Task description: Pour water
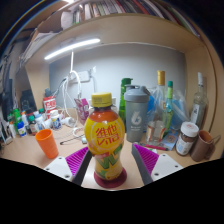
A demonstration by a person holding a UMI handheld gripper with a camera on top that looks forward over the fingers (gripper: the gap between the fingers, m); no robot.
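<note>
Claw (108, 166) fingers grip upright orange bottle (105, 140), yellow cap up.

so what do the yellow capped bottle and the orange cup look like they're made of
The yellow-capped orange drink bottle between the tongs looks like clear plastic under a glossy printed label: its shoulder shines and the drink shows through. The small orange cup looks like matte opaque plastic, evenly coloured without sharp glints, though that is less certain.

My yellow-capped bottle (104, 140) of orange drink stands upright at lower centre; an orange cup (47, 143) stands lower left.
</note>
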